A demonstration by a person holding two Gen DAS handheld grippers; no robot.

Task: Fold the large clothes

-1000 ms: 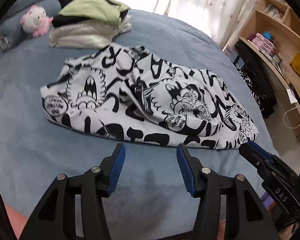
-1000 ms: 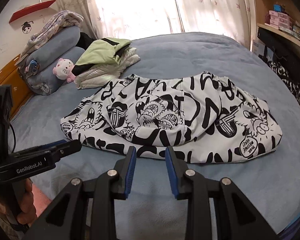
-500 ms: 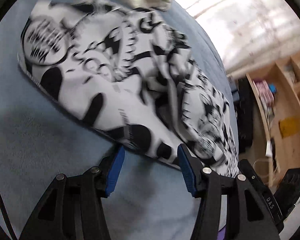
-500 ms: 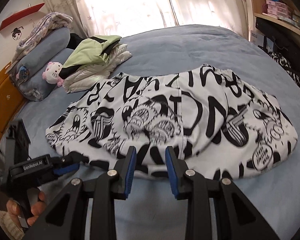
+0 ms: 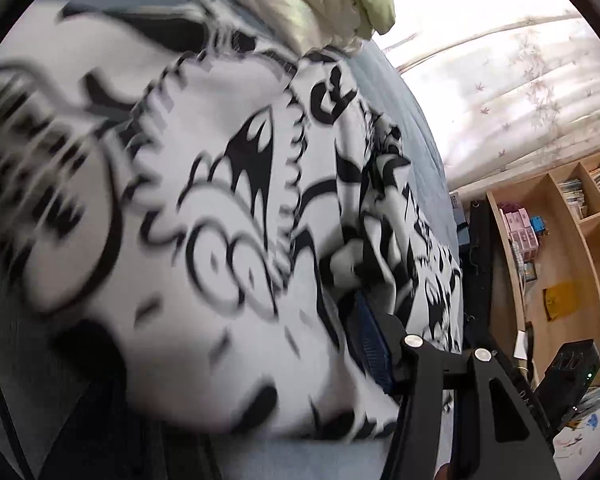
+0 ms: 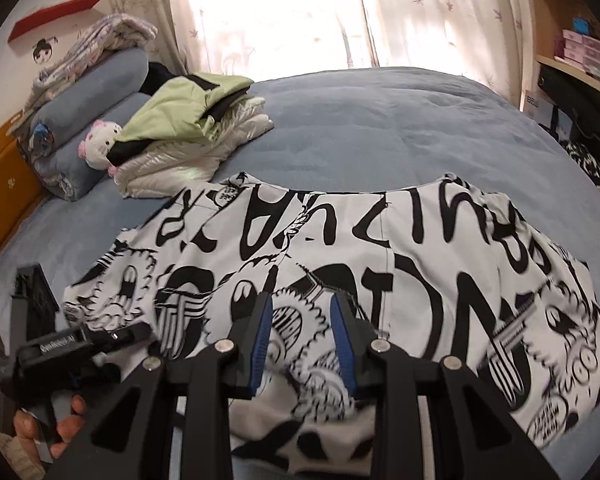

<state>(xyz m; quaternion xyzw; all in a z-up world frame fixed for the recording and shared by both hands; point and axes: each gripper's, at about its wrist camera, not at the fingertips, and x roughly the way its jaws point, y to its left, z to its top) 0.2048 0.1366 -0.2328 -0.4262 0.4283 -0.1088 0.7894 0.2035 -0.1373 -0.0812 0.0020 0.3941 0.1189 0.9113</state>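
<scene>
I make out big black graffiti letters on the garment (image 6: 380, 264), upside down, no clear word; the left gripper (image 6: 112, 334) label is blurred.

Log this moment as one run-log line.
stage: reaching for garment near edge | left gripper: at left corner, grip unclear | right gripper: open over hem, nothing gripped | bed: folded pile behind

The garment (image 6: 380, 280) is white, covered in black cartoon faces and graffiti lettering. It lies on a grey-blue bed (image 6: 380, 120). At upper left, the folded stack (image 6: 188, 128) shows pale green over black and pearly white, beside a pink-and-white plush toy (image 6: 98, 148).
</scene>
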